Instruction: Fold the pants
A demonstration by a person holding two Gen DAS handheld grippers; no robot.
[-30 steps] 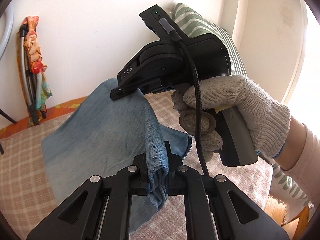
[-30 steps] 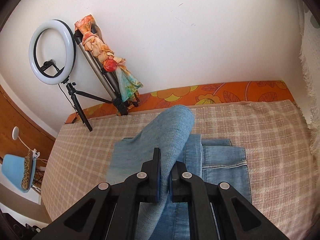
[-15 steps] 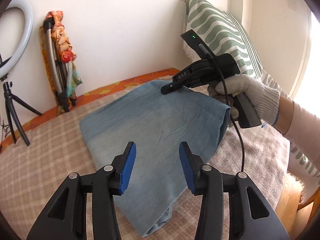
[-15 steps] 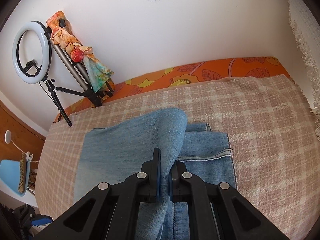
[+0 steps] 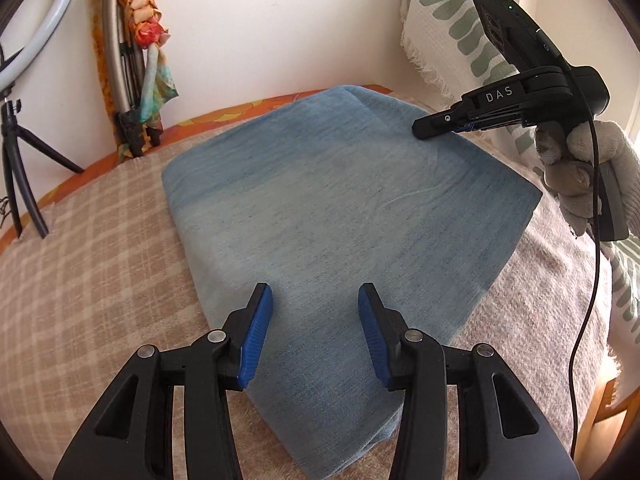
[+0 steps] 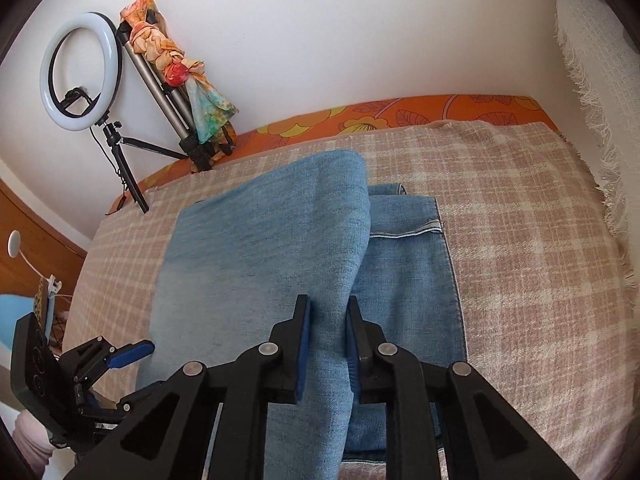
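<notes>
Plaid blanket (image 6: pixel 520 208), white wall (image 6: pixel 360 32), ring light (image 6: pixel 82 72)

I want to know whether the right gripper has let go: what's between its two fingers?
A fold of the jeans lies between the right gripper's fingers, as the right wrist view shows.

The folded top layer of the pants (image 6: pixel 264 264) hides most of the layer beneath; the ring light (image 5: pixel 36 40) is cut off at the upper left of the frame.
</notes>
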